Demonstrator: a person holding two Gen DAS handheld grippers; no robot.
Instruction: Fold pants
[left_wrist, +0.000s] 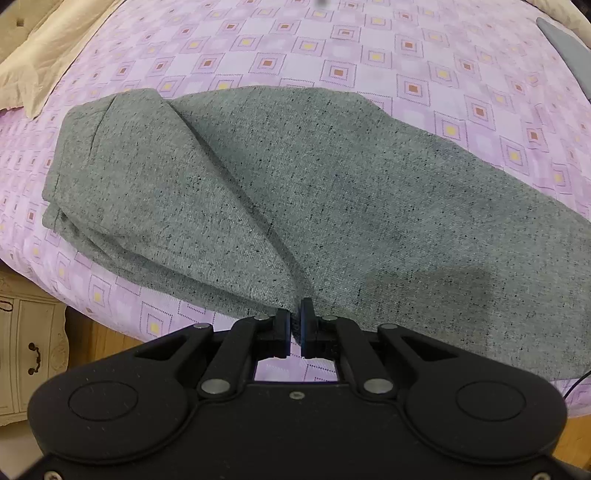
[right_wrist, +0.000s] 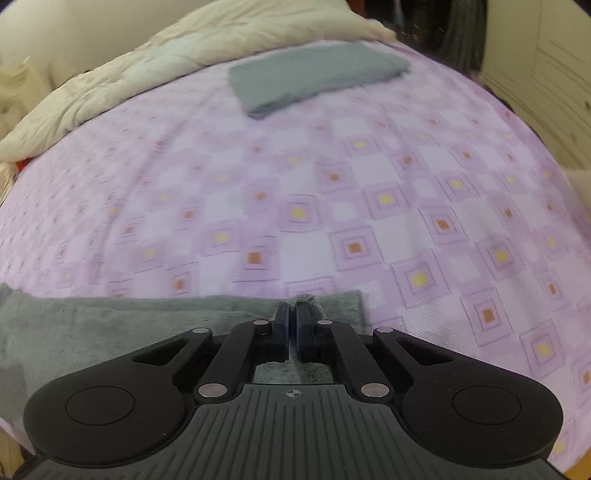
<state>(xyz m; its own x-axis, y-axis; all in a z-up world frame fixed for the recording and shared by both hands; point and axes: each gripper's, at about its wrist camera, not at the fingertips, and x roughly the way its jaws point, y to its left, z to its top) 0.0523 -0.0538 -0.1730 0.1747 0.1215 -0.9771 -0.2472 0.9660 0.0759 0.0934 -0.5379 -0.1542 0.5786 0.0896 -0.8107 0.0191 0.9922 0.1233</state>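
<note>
My left gripper (left_wrist: 296, 314) points steeply down at the near edge of the grey speckled woven pants (left_wrist: 258, 192), its black jaws pressed together on a pinch of that cloth where two folds of it meet. The pants lie spread across the lilac bedsheet printed with small yellow and brown squares (left_wrist: 332, 44), bunched into layered folds on the left side of the left wrist view and running out flat toward the right. My right gripper (right_wrist: 291, 317) is also closed, and a small tuft of the same grey fabric (right_wrist: 110, 325) pokes up between its fingers at the garment's far edge. Further up the bed, well apart from me, rests a folded blue-grey cloth (right_wrist: 314, 74), just beside a rumpled cream quilt (right_wrist: 155, 70). A cream carved bedside cabinet (left_wrist: 26, 339) stands below the mattress edge.
</note>
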